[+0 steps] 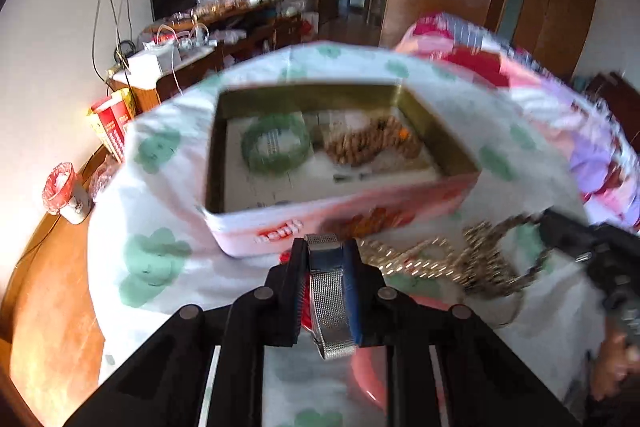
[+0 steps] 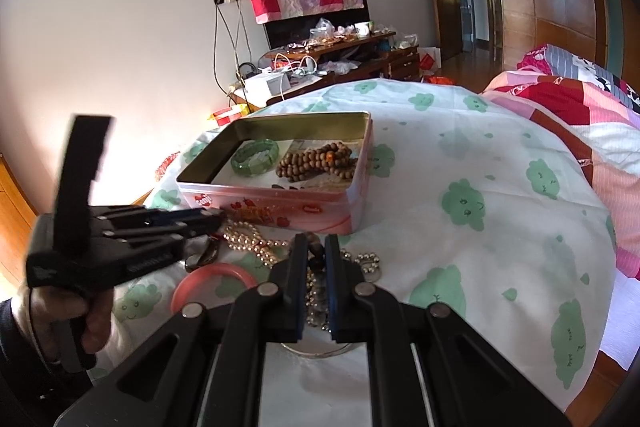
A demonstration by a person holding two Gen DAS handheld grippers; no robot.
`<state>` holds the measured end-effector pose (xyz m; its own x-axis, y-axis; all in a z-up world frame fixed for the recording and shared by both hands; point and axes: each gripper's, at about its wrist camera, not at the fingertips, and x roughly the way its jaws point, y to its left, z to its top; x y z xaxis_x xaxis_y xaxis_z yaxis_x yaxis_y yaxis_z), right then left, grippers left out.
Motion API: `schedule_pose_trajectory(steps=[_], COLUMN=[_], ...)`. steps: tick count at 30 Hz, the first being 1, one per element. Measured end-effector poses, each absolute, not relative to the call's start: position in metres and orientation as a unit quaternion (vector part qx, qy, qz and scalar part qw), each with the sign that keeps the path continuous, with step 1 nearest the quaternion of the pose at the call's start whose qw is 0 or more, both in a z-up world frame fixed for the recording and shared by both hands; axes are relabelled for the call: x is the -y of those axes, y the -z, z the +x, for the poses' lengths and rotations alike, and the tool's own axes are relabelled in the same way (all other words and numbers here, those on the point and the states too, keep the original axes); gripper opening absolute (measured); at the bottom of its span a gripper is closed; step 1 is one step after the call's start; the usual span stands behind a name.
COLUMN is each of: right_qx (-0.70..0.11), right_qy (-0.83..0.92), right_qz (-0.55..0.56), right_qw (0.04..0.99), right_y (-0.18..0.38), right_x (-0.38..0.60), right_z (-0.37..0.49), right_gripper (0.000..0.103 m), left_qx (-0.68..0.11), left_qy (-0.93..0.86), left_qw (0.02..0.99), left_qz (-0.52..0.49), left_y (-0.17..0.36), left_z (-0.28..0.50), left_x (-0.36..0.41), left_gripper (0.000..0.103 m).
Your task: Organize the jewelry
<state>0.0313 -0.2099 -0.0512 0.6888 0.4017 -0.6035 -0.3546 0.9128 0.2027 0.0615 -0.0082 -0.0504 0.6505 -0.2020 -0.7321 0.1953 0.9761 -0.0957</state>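
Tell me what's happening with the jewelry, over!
Left tool shut on mesh watch band. Right tool clamped on beaded chain. Tin open ahead, nothing blocking.

On the table (image 2: pixel 500 227) the tin (image 2: pixel 352 187) stands at twelve o'clock, a bangle (image 2: pixel 256 155) in its nine o'clock half and wooden beads (image 2: pixel 320 165) at three, with loose chains (image 2: pixel 252 239) before it at six.

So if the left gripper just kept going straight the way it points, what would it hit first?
Probably the pink near wall of the tin, just ahead of the left gripper, which is shut on a mesh watch band. Blur makes height unclear; it might clear the rim.
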Motion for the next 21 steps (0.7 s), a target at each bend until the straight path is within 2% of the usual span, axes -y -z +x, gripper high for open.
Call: schedule_pose_trajectory(steps=[5, 10, 21], right_qx=[-0.337, -0.333, -0.329], right_qy=[-0.207, -0.208, -0.210], right_qz=[0.033, 0.029, 0.031], right_qw=[0.918, 0.919, 0.920], right_y=[0.051, 0.049, 0.046], right_x=[0.209, 0.209, 0.210], right_z=[0.032, 0.030, 0.030], right_gripper=[0.010, 0.010, 0.010], left_qx=[-0.377, -0.380, -0.333], left_qy=[0.141, 0.161, 0.177], left_qw=[0.914, 0.906, 0.923], left_qz=[-0.043, -0.090, -0.072], left_y=[0.019, 0.015, -0.019], left_z=[0.050, 0.053, 0.041], left_x=[-0.006, -0.020, -0.019], left_gripper=[0.017, 0.017, 0.017])
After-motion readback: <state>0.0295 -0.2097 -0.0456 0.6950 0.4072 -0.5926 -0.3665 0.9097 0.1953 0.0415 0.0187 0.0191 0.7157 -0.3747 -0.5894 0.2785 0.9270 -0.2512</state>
